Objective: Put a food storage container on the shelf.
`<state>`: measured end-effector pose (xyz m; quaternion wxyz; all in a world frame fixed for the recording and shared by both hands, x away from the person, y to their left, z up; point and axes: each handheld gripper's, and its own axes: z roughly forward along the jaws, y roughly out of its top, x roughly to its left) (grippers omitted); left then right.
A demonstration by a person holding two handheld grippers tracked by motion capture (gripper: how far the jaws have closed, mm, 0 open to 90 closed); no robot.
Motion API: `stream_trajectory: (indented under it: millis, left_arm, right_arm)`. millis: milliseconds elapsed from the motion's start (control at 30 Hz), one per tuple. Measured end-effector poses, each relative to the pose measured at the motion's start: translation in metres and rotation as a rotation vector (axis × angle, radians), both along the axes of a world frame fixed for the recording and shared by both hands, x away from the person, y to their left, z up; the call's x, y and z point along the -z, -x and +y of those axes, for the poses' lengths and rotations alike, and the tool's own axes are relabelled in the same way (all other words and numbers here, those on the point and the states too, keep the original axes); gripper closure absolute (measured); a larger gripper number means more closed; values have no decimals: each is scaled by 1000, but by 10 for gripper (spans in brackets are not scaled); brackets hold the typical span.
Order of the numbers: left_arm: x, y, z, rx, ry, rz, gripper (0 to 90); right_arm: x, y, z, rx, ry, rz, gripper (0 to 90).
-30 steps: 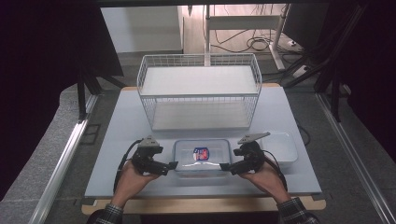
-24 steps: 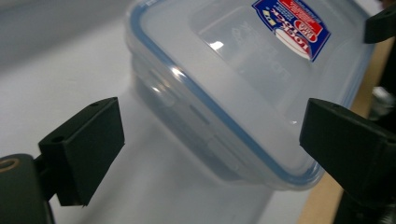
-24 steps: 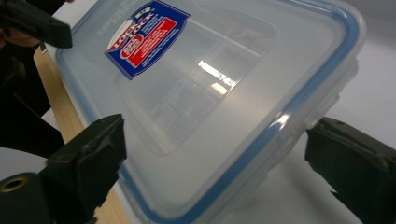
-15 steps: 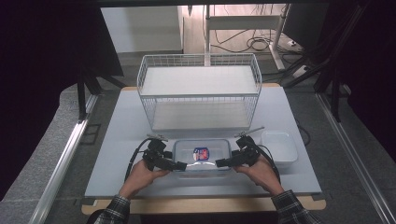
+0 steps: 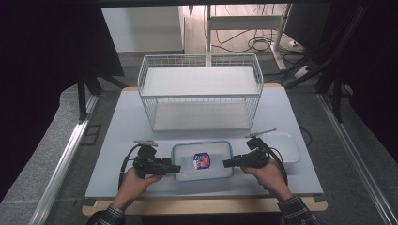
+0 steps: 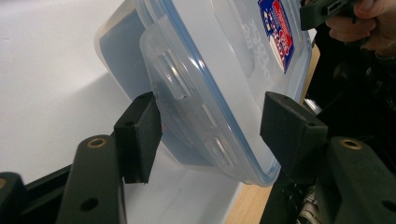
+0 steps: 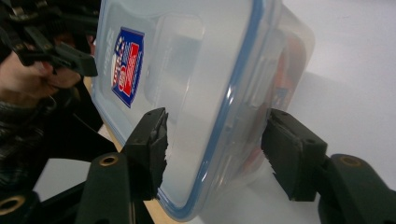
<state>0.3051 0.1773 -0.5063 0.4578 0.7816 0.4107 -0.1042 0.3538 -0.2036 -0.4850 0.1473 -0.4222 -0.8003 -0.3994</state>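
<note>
A clear plastic container with a blue-edged lid and a red-and-blue label lies flat at the front middle of the table. My left gripper is at its left end and my right gripper at its right end. Both pairs of jaws have just been closing. In the left gripper view the container's end with its lid clip sits between the pads of the left gripper. In the right gripper view the right gripper has one pad on the lid and one on the base of the container.
A white wire basket stands behind the container in the middle of the table. A shallow white tray lies just right of my right hand. The table's wooden front edge runs close under both forearms.
Both grippers moved inward from beside the container onto its two ends. Their jaws went from wide apart to narrowed around the container.
</note>
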Motion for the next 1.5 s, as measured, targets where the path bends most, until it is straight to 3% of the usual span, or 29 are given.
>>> stream_trajectory:
  millis: [200,333,500,600,767,967,1100,1500]
  left_arm:
    - [2,1,5,-33,65,6,457]
    - [1,2,4,-59,67,-14,476]
    - [2,2,4,-107,90,-9,485]
    - [0,3,3,-128,81,-28,487]
    - [-2,4,5,-158,79,-42,486]
    - [-9,5,8,-166,89,-68,489]
    - [-15,5,9,-159,104,-82,495]
    - [-46,3,12,-141,90,-165,500]
  right_arm:
    - [1,-1,-7,14,-42,19,486]
    - [0,2,-8,23,-45,-4,501]
    - [-2,7,-6,48,-41,-34,508]
    - [-2,9,-6,67,-58,-41,522]
    - [-3,14,-2,60,-45,-94,522]
    - [-4,16,1,54,-61,-132,522]
    - [-13,18,0,58,-72,-197,522]
    - [-41,18,2,45,-80,-289,522]
